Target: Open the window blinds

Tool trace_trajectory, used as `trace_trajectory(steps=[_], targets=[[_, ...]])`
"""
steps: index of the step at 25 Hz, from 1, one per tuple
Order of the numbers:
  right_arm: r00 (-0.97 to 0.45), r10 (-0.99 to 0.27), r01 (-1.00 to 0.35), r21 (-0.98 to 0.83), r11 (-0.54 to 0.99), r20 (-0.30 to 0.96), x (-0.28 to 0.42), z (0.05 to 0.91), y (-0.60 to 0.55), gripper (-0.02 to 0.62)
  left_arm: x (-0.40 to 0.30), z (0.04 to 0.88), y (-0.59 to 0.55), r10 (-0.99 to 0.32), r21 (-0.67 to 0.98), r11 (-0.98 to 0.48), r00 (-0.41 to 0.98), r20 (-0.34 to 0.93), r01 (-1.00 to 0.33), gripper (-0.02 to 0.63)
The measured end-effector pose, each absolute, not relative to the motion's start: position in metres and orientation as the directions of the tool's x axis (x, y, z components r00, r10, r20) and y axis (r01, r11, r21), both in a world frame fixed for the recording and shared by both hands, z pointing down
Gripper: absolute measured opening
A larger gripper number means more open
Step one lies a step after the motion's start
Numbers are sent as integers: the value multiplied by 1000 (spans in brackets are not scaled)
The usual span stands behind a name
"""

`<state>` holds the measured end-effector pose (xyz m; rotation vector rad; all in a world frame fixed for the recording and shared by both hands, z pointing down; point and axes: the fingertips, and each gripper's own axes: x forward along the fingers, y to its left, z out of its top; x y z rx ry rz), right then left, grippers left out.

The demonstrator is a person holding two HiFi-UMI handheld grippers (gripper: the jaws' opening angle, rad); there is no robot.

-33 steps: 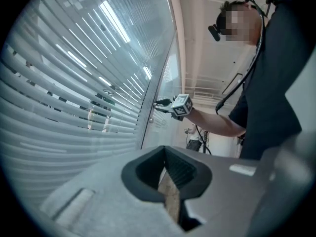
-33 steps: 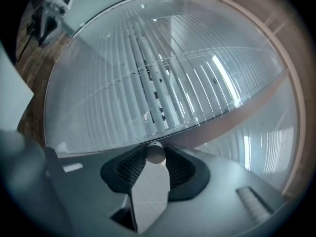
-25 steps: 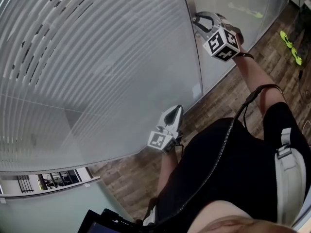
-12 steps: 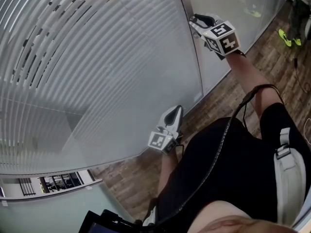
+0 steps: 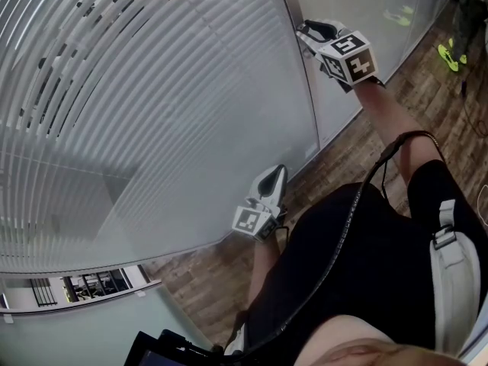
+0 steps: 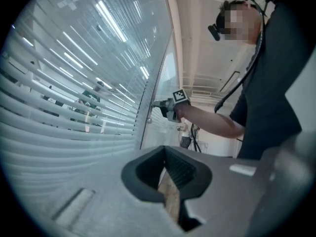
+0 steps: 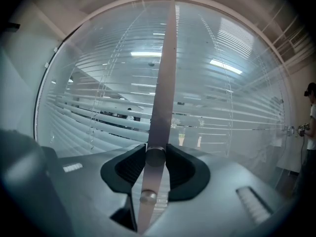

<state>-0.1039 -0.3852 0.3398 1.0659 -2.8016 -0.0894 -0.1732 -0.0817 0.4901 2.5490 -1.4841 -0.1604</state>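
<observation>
Grey horizontal blinds [image 5: 152,90] hang behind a glass wall, their slats [image 7: 98,115] partly tilted so that dark gaps show at the left. A metal upright [image 5: 303,82] divides the glass panes. My right gripper [image 5: 309,30] reaches level to this upright and is shut on a small round knob [image 7: 155,157] on the metal strip [image 7: 165,73]. A second small stud [image 7: 148,197] sits just below the knob. My left gripper [image 5: 276,172] hangs low beside the glass, shut and holding nothing, with only floor showing past its tips [image 6: 170,181]. The right gripper [image 6: 157,103] shows in the left gripper view too.
Wooden floor [image 5: 206,280] runs along the foot of the glass wall. Another person [image 5: 467,14] in bright yellow-green shoes stands at the far right. A dark device [image 5: 160,349] shows at the bottom edge.
My right gripper has rolled about its own axis while staying at the knob, so its marker cube shows different faces. The left gripper has kept still.
</observation>
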Motion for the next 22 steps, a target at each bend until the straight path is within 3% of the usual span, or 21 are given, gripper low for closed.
trace_trajectory(steps=[6,22], targets=[[-760,-643,-649,-46,760,97,-103,339,-387,130,-171,491,-81,-869,218,-481,494,7,-849,3],[-777,-629,-628,38,777,26,-87,339,-368,175,-159,499,-79,-858,239,-493,513,29,-837,2]])
